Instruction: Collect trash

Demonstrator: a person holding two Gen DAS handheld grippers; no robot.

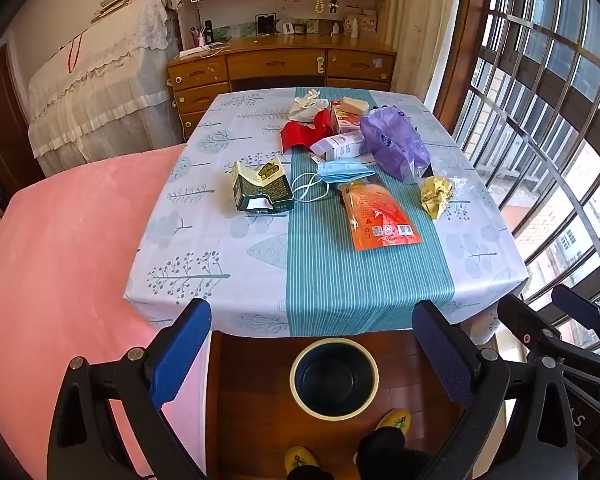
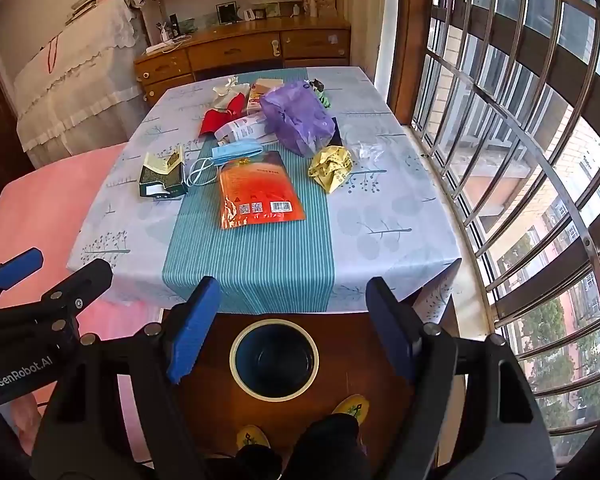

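Observation:
Trash lies on the table (image 1: pixel 220 248): an orange packet (image 1: pixel 380 216) (image 2: pixel 258 190), a blue face mask (image 1: pixel 340 172) (image 2: pixel 236 151), a dark green carton (image 1: pixel 260 188) (image 2: pixel 162 178), a crumpled yellow wrapper (image 1: pixel 436 196) (image 2: pixel 332 168), a purple bag (image 1: pixel 396 144) (image 2: pixel 296 118), a red piece (image 1: pixel 304 132) and a white box (image 1: pixel 340 146). A dark bin with a cream rim (image 1: pixel 334 378) (image 2: pixel 275 360) stands on the floor before the table. My left gripper (image 1: pixel 312 344) is open and empty above the bin. My right gripper (image 2: pixel 294 320) is open and empty, beside the left.
A pink bed (image 1: pixel 60 248) lies left of the table. A barred window (image 1: pixel 560 140) runs along the right. A wooden desk with drawers (image 1: pixel 280 68) and shelves stands behind the table. The person's feet in yellow slippers (image 1: pixel 394 420) are by the bin.

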